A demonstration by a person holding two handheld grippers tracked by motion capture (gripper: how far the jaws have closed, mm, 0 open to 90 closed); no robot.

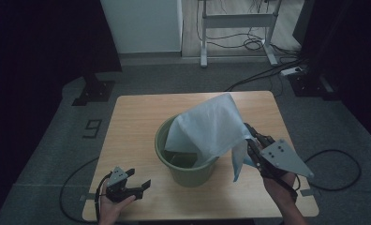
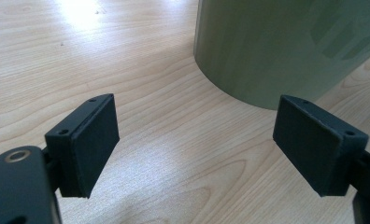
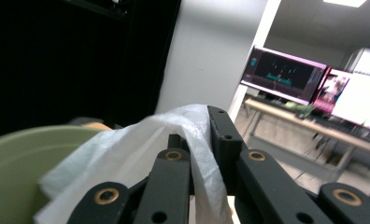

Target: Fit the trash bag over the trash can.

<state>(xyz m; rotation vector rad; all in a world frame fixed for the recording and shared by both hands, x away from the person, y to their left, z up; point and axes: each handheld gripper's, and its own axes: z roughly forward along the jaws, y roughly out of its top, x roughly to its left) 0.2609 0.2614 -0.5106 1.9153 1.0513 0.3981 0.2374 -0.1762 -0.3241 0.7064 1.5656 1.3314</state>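
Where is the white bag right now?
In the high view, the bag drapes over the green bin at table centre, its right edge pinched by the right gripper.

My bag [image 1: 211, 129] drapes over the bin [image 1: 186, 173], hiding its far rim and most of its inside. In my left gripper view the bin's top is cut off.

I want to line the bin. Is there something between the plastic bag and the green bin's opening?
Nothing visible blocks it. The right tool pinches the plastic bag, which already drapes over the green bin rim; the opening below looks free.
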